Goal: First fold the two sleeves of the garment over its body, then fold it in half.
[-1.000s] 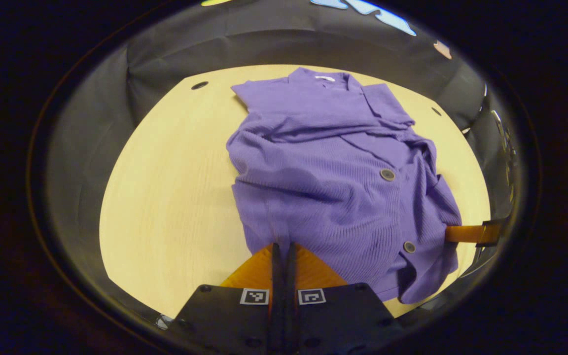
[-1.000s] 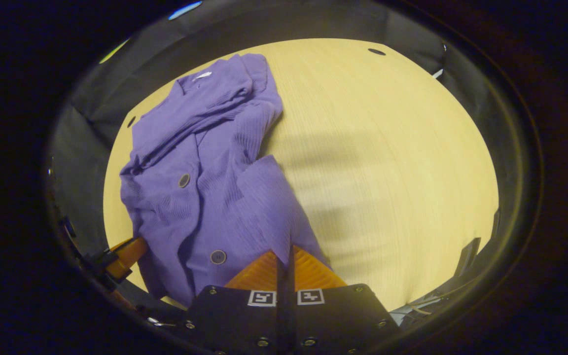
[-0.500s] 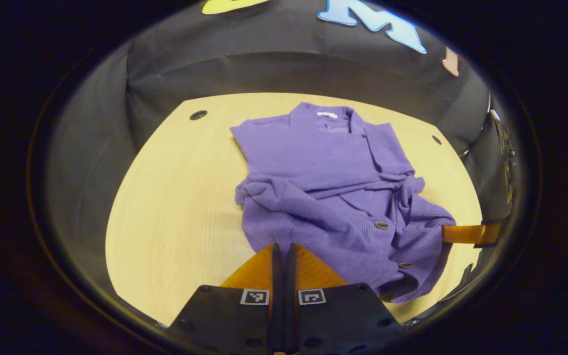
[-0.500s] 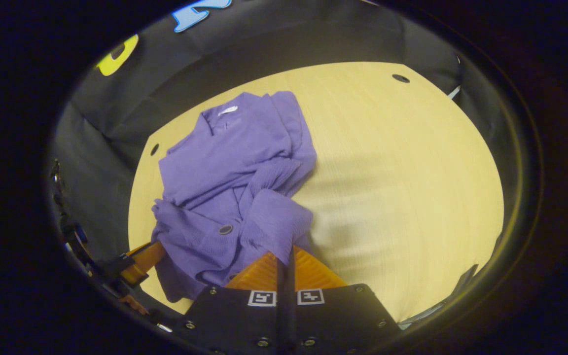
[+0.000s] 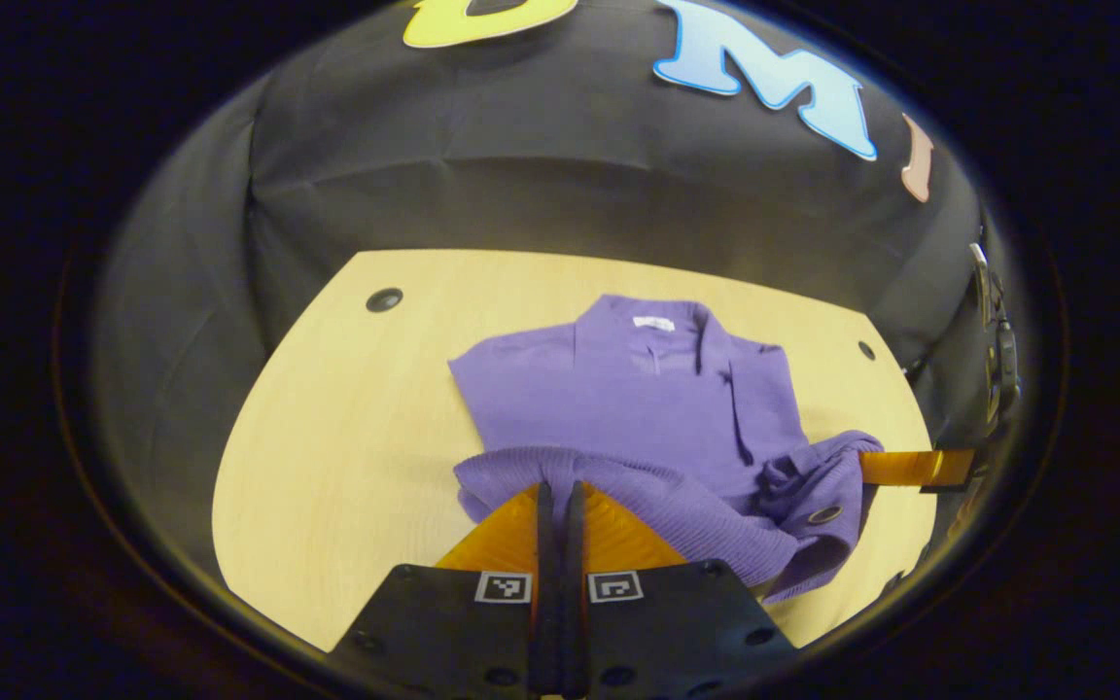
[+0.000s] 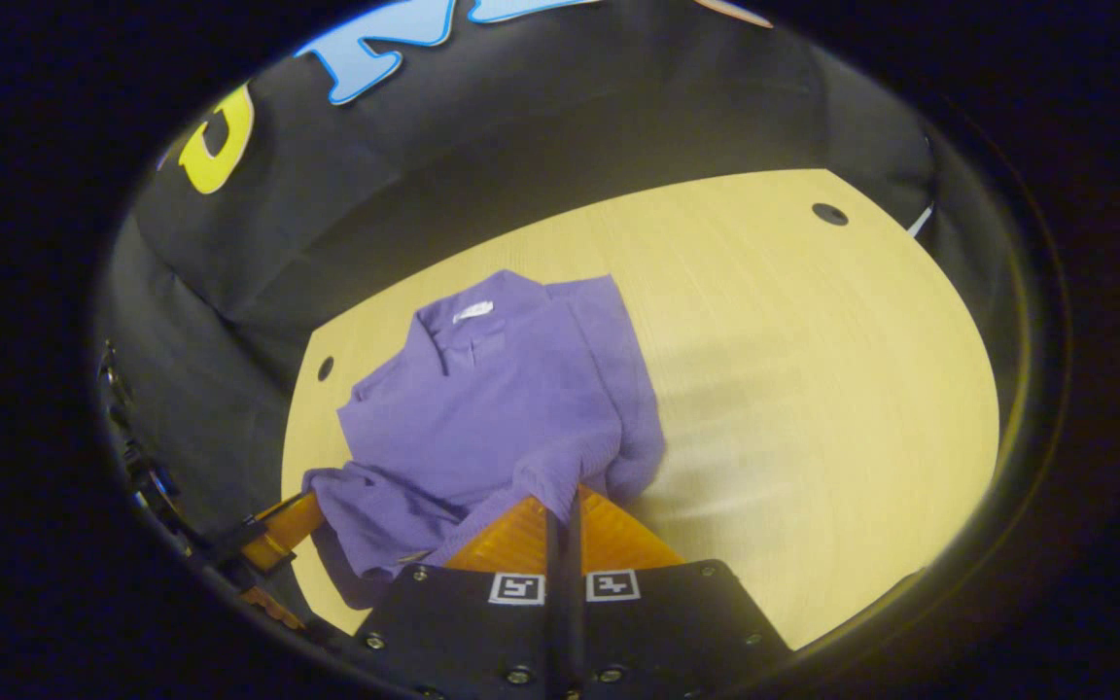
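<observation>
Purple cardigan (image 5: 618,408) lying on the pale wooden table (image 5: 346,437), collar toward the far wall, near hem raised, left tongs (image 5: 557,491) clamped on one hem corner, right tongs (image 6: 563,498) clamped on the other

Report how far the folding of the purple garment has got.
Sleeves look already folded in over the purple garment. In hand: the half fold, with the left gripper and right gripper both clamped on the hem, lifted toward the collar. Left: lay the hem down on the table and release.
</observation>
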Motion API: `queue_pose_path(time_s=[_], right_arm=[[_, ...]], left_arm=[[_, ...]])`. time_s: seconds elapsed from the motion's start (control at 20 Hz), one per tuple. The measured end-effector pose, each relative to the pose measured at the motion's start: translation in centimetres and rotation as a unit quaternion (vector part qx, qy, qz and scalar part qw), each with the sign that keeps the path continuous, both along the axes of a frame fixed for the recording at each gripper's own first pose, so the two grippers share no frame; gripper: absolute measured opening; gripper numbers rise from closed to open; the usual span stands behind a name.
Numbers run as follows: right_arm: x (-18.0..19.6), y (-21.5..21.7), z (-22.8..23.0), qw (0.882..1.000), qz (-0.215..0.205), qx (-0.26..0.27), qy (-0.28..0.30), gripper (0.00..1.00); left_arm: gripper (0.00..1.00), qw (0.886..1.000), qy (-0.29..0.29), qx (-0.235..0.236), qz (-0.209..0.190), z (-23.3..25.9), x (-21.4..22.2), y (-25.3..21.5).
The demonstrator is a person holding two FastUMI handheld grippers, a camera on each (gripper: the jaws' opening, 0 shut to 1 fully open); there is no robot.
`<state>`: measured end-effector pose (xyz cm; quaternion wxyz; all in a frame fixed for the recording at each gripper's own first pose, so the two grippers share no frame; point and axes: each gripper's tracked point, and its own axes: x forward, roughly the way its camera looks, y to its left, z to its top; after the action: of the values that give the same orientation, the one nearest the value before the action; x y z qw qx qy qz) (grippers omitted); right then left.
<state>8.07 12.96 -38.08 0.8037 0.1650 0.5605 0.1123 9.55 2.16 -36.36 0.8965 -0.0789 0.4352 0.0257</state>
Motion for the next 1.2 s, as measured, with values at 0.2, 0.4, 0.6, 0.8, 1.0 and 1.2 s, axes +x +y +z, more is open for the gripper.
queue_pose_path(time_s=[0.2,0.4,0.6,0.8,1.0,1.2], right_arm=[[5.2,0.5,0.5,0.999,-0.012,0.008,-0.032,0.01],[10.2,0.9,0.0,0.998,-0.030,0.012,-0.054,0.01],[14.3,1.2,-0.8,0.996,-0.048,0.011,-0.071,0.01],[17.4,1.3,-2.5,0.994,-0.070,0.011,-0.077,0.01],[18.5,1.5,-5.1,0.995,-0.078,0.006,-0.066,0.01],[18.8,2.1,-7.5,0.995,-0.077,0.003,-0.059,0.01]], left_arm=[[0.07,1.000,-0.020,0.000,0.002,0.7,4.6,0.6],[0.07,0.999,-0.032,-0.002,0.008,0.3,8.6,1.5],[0.07,0.999,-0.049,-0.002,0.016,0.0,12.8,2.1],[0.07,0.998,-0.055,0.004,0.017,-1.4,16.7,2.2],[0.07,0.999,-0.042,0.003,0.022,-4.4,18.6,1.9],[0.07,0.999,-0.027,0.007,0.026,-7.2,19.2,1.9]])
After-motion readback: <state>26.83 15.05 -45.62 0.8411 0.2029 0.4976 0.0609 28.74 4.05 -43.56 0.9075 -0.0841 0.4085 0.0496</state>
